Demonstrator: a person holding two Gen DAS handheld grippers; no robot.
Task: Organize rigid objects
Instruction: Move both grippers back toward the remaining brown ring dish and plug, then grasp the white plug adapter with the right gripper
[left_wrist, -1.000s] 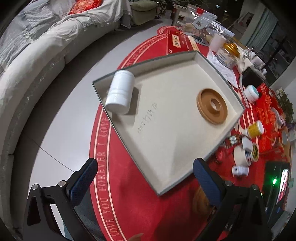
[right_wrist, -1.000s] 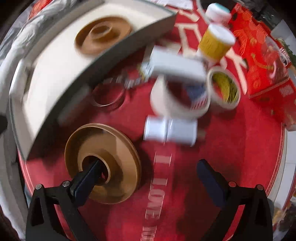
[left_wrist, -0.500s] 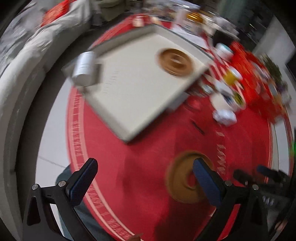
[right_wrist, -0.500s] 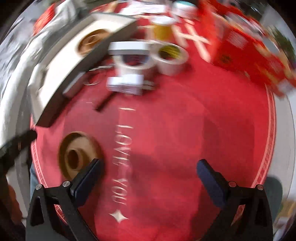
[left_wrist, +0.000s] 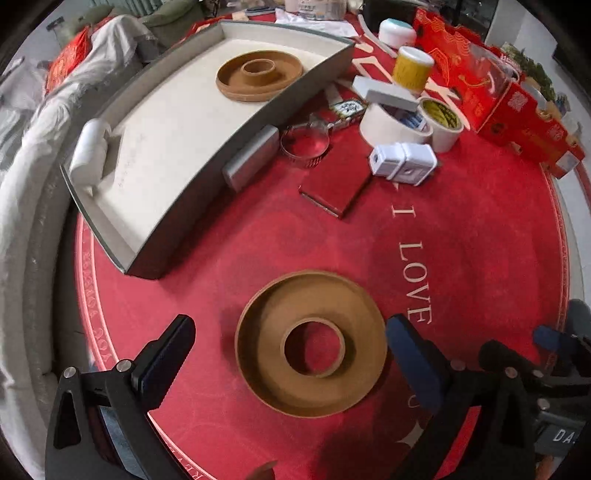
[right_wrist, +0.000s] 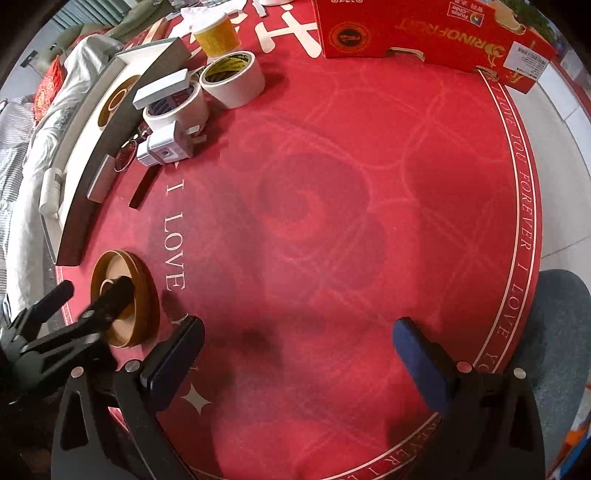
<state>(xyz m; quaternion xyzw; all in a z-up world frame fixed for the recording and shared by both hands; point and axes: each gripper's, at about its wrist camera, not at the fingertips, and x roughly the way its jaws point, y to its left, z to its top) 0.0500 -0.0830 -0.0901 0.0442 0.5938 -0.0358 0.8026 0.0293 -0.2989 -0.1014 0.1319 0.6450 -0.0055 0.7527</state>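
A brown ring-shaped spool (left_wrist: 311, 343) lies flat on the red desk (left_wrist: 461, 229), open face up, its central hole pointing straight upward; being round, it has no long axis. It sits between the parted fingers of the left gripper (left_wrist: 290, 354), nearer the right-hand finger (left_wrist: 413, 354), and neither finger touches it. Beyond the fingers and to their left stands a grey tray (left_wrist: 258, 122) holding a second brown spool (left_wrist: 259, 75) and a white bottle (left_wrist: 90, 151) lying on its side, its long axis running away from the camera. Ahead, slightly right of the fingers, lie a red case (left_wrist: 336, 184), a white plug adapter (left_wrist: 402, 164) and two tape rolls (left_wrist: 395, 122).

The right gripper (right_wrist: 299, 354) hovers over bare red cloth, its fingers wide apart and holding nothing. In the right wrist view the spool (right_wrist: 138, 295) appears far left of those fingers, partly hidden behind the left gripper's black frame; the tray is seen edge-on there, its contents mostly cut off. Only this view shows the full side of the red fruit carton (right_wrist: 424, 33) far ahead of the fingers. The small items beside the tray are hard to make out in either view.
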